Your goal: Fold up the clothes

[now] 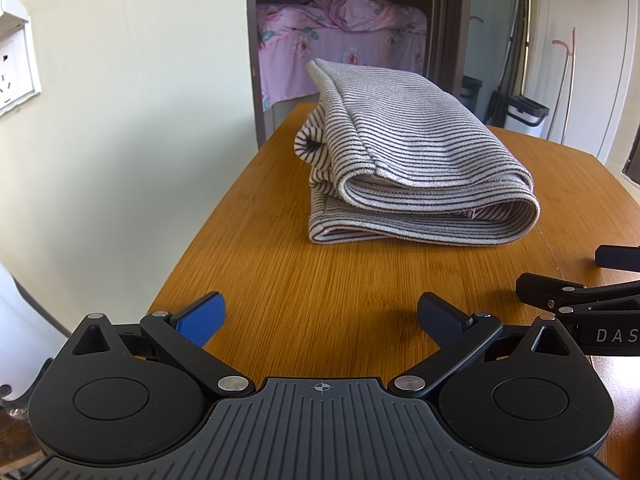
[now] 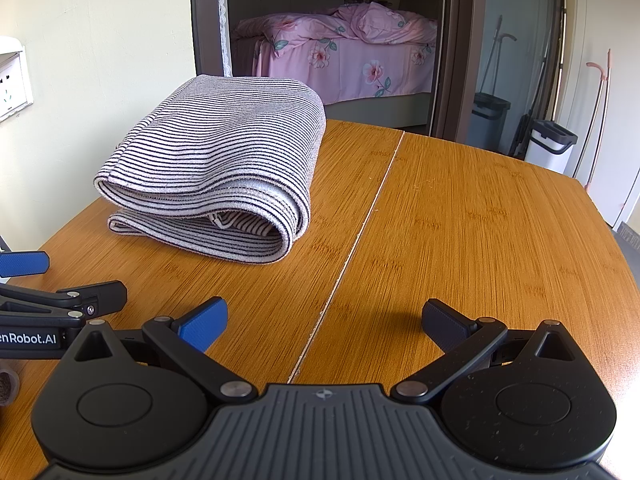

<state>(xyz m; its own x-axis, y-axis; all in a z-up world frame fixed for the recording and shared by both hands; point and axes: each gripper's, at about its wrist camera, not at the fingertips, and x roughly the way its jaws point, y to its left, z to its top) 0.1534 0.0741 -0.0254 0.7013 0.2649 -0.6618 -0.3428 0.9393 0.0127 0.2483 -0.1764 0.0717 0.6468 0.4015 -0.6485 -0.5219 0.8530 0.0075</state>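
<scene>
Striped grey-and-white cloth, the folded garment [image 1: 404, 160], lies in a thick bundle on the wooden table [image 1: 280, 280], toward its far left part, with the rolled fold facing the near side. Both tools sit near the front edge, well apart from it. The left gripper [image 1: 320, 314] has its fingers spread wide and empty. The right gripper [image 2: 324, 320] is likewise spread and empty. A tucked sleeve, perhaps, pokes from the bundle's left side.

Home interior: wooden table [image 2: 460, 216] by a doorway onto a bedroom with pink floral bedding [image 2: 344, 56], bins [image 2: 550, 144] and a wall socket [image 1: 12, 76].
</scene>
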